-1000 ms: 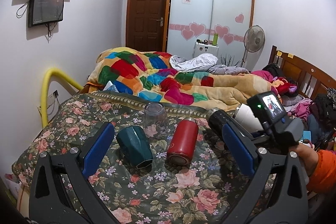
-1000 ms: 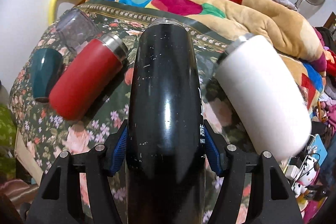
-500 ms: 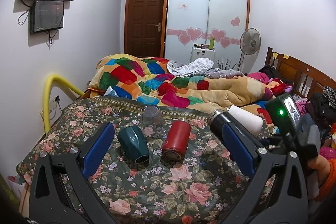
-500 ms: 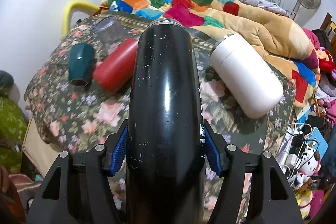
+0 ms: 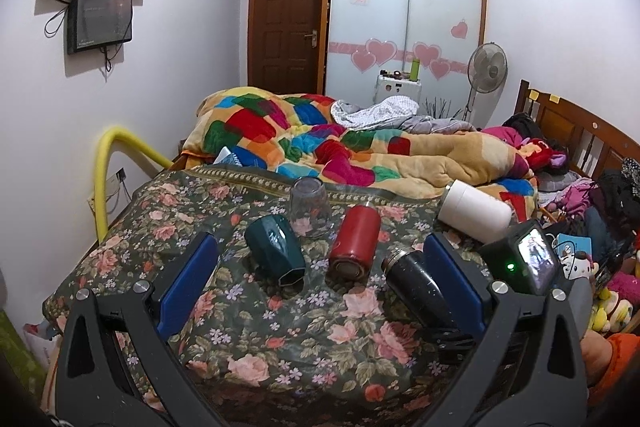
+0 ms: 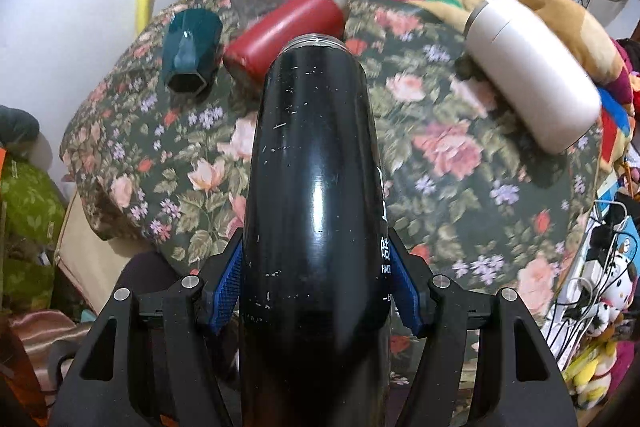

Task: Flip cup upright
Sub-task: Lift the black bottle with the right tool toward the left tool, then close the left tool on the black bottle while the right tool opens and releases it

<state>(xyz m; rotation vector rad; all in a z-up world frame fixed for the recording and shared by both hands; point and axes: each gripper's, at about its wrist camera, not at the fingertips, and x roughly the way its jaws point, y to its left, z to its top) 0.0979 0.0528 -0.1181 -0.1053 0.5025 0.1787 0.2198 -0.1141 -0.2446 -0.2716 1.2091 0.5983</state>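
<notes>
My right gripper (image 6: 316,287) is shut on a black steel cup (image 6: 312,187) and holds it lifted above the floral cloth, its mouth pointing away from me. The same black cup (image 5: 416,283) shows in the left wrist view, tilted, beside my right hand's camera. My left gripper (image 5: 320,279) is open and empty, held back from the cups. A teal faceted cup (image 5: 274,251), a red cup (image 5: 354,243) and a white cup (image 5: 472,215) lie on their sides on the cloth. A clear glass (image 5: 310,207) stands upside down behind them.
The floral cloth (image 5: 280,327) covers a raised surface that ends at a colourful quilt on the bed (image 5: 320,143). A yellow rail (image 5: 104,179) stands at the left. Toys and cables (image 6: 600,287) crowd the right edge.
The right gripper has pulled back and up with the black cup, so the cups on the cloth look further off. The left gripper has also drawn back.
</notes>
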